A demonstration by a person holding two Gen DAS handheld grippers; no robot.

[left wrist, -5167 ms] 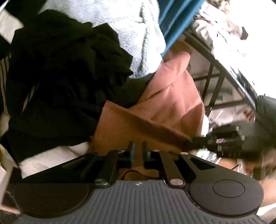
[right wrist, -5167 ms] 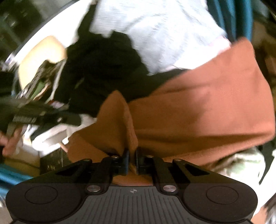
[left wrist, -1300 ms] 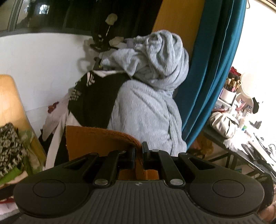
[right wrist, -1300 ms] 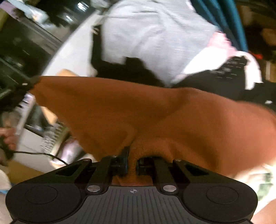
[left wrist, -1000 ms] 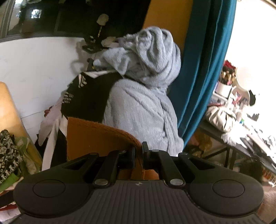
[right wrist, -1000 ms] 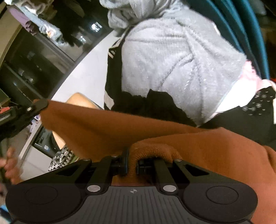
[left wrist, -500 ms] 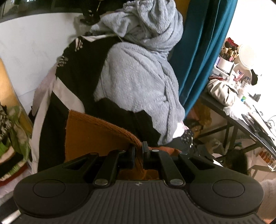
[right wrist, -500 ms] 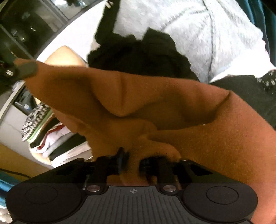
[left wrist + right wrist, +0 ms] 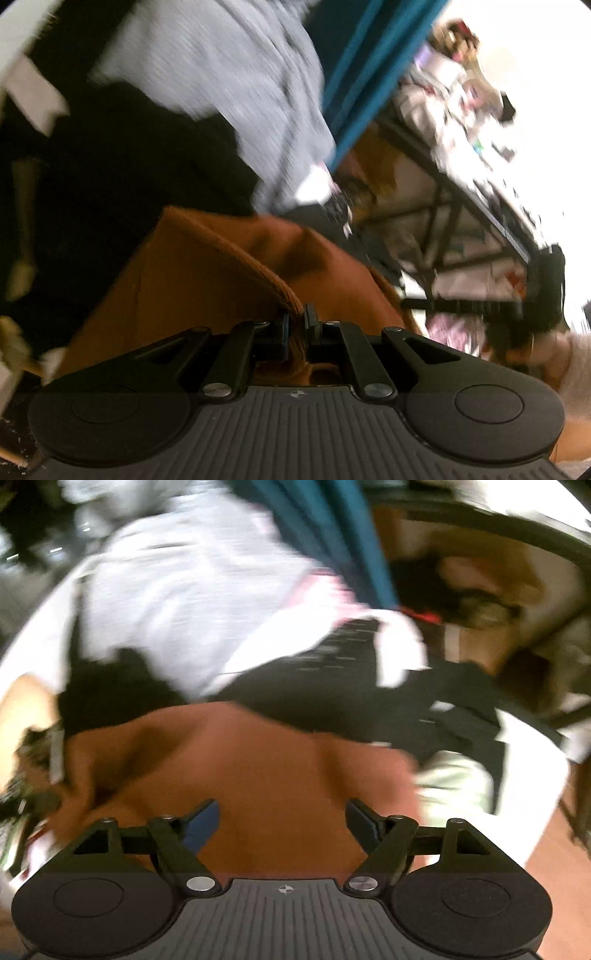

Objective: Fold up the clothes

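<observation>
Right now my left tool point(image 9: 294, 320) is clamped on the ribbed edge of the rust-brown knitted garment point(image 9: 207, 273), which spreads out ahead of it. My right tool's point(image 9: 282, 818) jaws are opening, and the same garment lies beneath and between them, unpinched. Beyond it sit dark black clothes point(image 9: 317, 698), a fluffy grey robe point(image 9: 236, 74) and a teal curtain point(image 9: 364, 74).

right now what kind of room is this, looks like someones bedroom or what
Probably a bedroom or dressing corner at home. A heap of clothes, a grey fleece robe on top, sits beside a teal curtain, and a dark-framed table crowded with what look like cosmetics stands to the right, though blur hides the details.
</observation>
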